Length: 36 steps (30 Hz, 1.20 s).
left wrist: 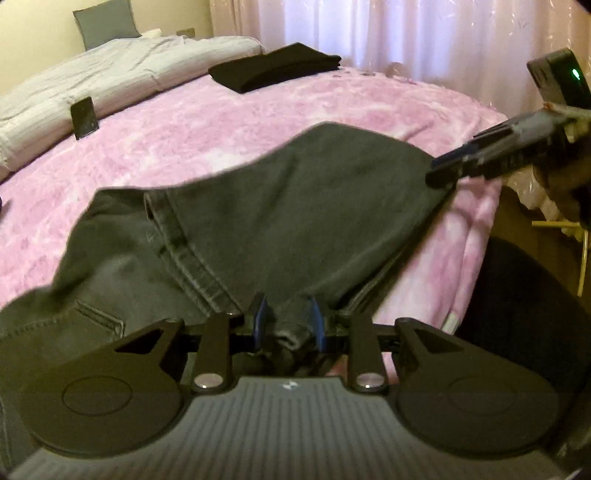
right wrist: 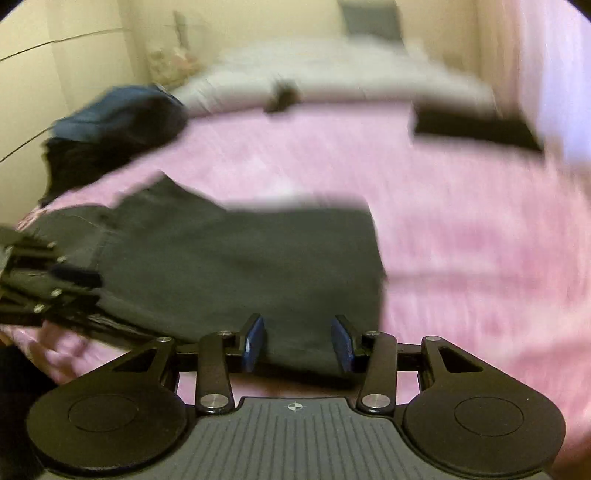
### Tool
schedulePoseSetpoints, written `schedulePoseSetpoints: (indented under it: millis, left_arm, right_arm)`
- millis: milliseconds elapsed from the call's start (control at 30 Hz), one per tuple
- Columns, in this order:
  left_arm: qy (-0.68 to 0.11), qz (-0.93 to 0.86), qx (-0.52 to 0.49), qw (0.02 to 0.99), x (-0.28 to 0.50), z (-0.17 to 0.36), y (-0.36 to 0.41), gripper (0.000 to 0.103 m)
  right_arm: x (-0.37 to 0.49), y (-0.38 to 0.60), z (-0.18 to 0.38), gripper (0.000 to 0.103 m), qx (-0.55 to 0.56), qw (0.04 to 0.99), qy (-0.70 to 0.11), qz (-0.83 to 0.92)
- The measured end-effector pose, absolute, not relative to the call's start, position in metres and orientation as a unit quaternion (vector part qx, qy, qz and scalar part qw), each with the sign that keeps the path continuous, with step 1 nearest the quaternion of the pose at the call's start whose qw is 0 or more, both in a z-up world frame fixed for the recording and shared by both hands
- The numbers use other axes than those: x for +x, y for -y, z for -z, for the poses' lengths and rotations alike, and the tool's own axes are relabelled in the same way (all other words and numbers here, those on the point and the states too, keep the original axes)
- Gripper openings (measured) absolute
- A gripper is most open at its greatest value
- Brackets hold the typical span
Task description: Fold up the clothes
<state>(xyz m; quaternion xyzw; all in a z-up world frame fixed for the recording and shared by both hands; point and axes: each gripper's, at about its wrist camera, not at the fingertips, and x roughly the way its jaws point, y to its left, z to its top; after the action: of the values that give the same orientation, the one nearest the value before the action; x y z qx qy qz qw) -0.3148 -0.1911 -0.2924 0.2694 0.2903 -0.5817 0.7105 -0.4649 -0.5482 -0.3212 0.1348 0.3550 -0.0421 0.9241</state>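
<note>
Dark grey trousers (left wrist: 295, 206) lie half folded on a pink blanket (left wrist: 221, 122), stitched seams and a pocket showing at the left. My left gripper (left wrist: 288, 325) is shut on a bunched fold at their near edge. The right gripper (left wrist: 439, 173) reaches in from the right, its tips at the trousers' far right corner. In the right wrist view, which is blurred by motion, the trousers (right wrist: 240, 266) spread flat, and my right gripper (right wrist: 299, 341) stands open with their near edge between the spread blue pads (right wrist: 255, 341). The left gripper (right wrist: 74, 280) grips the cloth at the left.
A folded black garment (left wrist: 277, 68) lies far back near the curtain (left wrist: 406, 33). A dark phone (left wrist: 85, 118) leans against the grey duvet (left wrist: 92, 74). A heap of dark and blue clothes (right wrist: 110, 133) sits at the left. The bed's edge (left wrist: 461, 258) drops off on the right.
</note>
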Motion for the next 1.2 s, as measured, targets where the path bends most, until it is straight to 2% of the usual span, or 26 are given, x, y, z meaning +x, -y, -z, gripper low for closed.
schedulePoseSetpoints:
  millis: [100,133,167,200,367,533,600,633,700,800,1100,1200]
  left_arm:
    - [-0.291,0.577,0.276,0.712,-0.315,0.289,0.194,0.023]
    - [-0.288,0.575,0.282,0.712,-0.316,0.288,0.195,0.023]
    - [-0.284,0.574,0.288,0.712,-0.319,0.287,0.196,0.024]
    - [-0.276,0.573,0.293,0.714,-0.321,0.286,0.194,0.024]
    - [-0.245,0.584,0.289,0.718,-0.329,0.276,0.180,0.024]
    - [-0.253,0.578,0.294,0.718,-0.326,0.283,0.181,0.025]
    - [-0.244,0.578,0.308,0.716,-0.330,0.285,0.184,0.025]
    - [-0.239,0.577,0.315,0.714,-0.332,0.286,0.186,0.025]
    - [-0.225,0.576,0.337,0.710,-0.337,0.288,0.189,0.025]
    - [-0.209,0.578,0.351,0.707,-0.346,0.287,0.190,0.024]
    - [-0.229,0.595,0.319,0.702,-0.344,0.293,0.189,0.027]
    - [-0.211,0.586,0.308,0.719,-0.344,0.278,0.173,0.028]
  right_arm:
    - [-0.470,0.564,0.311,0.046,0.195,0.923,-0.328,0.050]
    - [-0.474,0.573,0.309,0.052,0.226,0.921,-0.313,0.060]
    - [-0.472,0.580,0.309,0.076,0.251,0.916,-0.304,0.068]
    - [-0.469,0.586,0.310,0.085,0.272,0.912,-0.299,0.075]
    - [-0.474,0.603,0.325,0.086,0.368,0.875,-0.307,0.066]
    - [-0.466,0.602,0.333,0.077,0.398,0.861,-0.308,0.069]
    - [-0.465,0.603,0.333,0.056,0.401,0.859,-0.307,0.084]
    - [-0.467,0.606,0.334,0.051,0.412,0.854,-0.305,0.091]
    - [-0.474,0.613,0.336,0.029,0.440,0.842,-0.297,0.101]
    - [-0.480,0.616,0.333,0.018,0.457,0.837,-0.283,0.106]
    - [-0.473,0.608,0.311,0.013,0.429,0.855,-0.270,0.112]
    - [-0.461,0.588,0.273,0.013,0.374,0.887,-0.248,0.104]
